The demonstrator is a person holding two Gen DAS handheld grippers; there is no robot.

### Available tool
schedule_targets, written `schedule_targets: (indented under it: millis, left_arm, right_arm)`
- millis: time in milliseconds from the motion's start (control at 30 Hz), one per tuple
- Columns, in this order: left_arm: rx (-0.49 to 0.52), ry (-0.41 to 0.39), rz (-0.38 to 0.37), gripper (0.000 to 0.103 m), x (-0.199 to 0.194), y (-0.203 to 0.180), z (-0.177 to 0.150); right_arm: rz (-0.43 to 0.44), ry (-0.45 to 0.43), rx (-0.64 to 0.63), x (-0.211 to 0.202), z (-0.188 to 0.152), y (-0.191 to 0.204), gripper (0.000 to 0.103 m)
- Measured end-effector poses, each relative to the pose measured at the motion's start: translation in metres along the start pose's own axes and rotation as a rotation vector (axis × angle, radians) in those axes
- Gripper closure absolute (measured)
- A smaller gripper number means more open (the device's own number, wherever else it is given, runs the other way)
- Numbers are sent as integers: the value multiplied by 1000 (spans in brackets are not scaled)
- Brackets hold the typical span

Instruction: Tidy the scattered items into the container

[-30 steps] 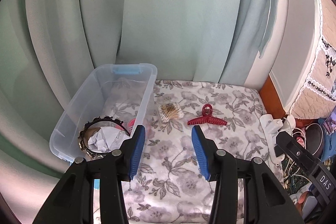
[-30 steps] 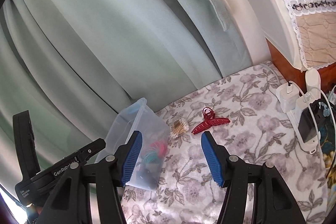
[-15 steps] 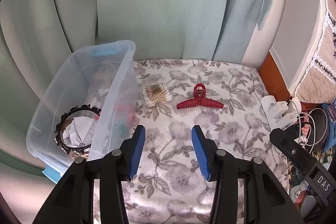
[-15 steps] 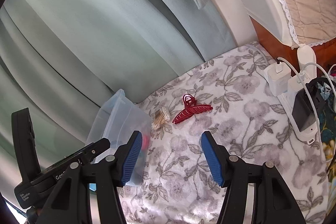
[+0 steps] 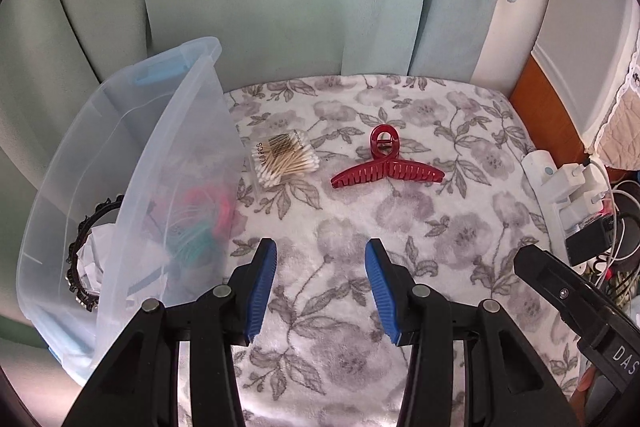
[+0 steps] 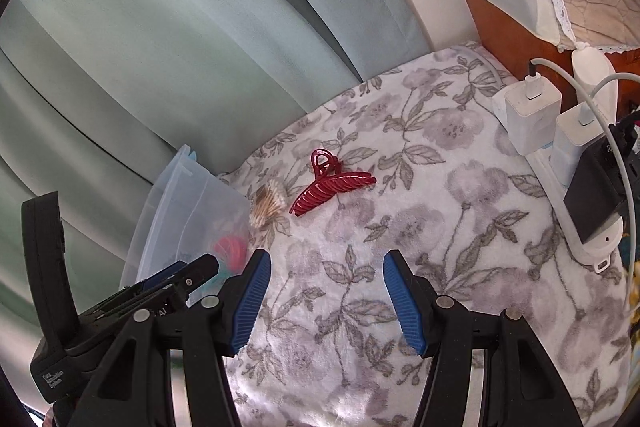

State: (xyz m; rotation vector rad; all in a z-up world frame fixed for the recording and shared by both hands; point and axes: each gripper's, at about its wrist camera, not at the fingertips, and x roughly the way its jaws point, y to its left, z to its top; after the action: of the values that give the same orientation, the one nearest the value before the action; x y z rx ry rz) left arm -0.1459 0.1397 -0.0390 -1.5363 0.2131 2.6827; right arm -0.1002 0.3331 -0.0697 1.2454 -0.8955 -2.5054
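Hair clip (image 5: 387, 165) lies flat on the flowered blanket (image 5: 460, 239), ahead of the left claw (image 5: 320, 259) and slightly right; cotton swab pack (image 5: 286, 163) ahead-left, just beside the clear bin (image 5: 132, 155). Risks, as judged: thin clip sinks into soft pile and slips from a shallow pinch; swab pack gets nudged against the bin wall. Right claw (image 6: 326, 269) faces the clip too. Both claws angled downward, jaws apart, empty, above the blanket.

The bin's (image 5: 120, 163) frosted wall blurs the coloured bands (image 5: 200, 219) inside.
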Motion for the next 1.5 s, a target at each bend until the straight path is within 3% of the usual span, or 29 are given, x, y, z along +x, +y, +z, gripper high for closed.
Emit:
schedule_targets:
  millis: [233, 667, 800, 1000, 1267, 1333, 1400, 1500]
  left_arm:
    - [54, 9, 24, 56, 38, -8, 15]
    - [143, 3, 232, 56, 110, 0, 49]
    - [153, 4, 270, 46, 126, 6, 53]
    - [145, 18, 265, 46, 147, 12, 59]
    - [180, -25, 273, 41, 161, 7, 65]
    - [190, -39, 280, 40, 163, 6, 66]
    - [190, -49, 280, 40, 163, 7, 66]
    - [183, -54, 273, 41, 164, 8, 67]
  right_arm:
    - [-30, 49, -55, 30, 12, 2, 40]
    - [-62, 105, -155, 91, 54, 24, 41]
    - [-72, 139, -187, 116, 60, 30, 41]
    - [-92, 164, -215, 150, 69, 34, 40]
    - [-161, 215, -258, 185, 75, 35, 40]
    - [-175, 222, -256, 190, 75, 33, 43]
    - [-167, 223, -253, 190, 74, 31, 60]
    - [-148, 214, -248, 182, 73, 29, 65]
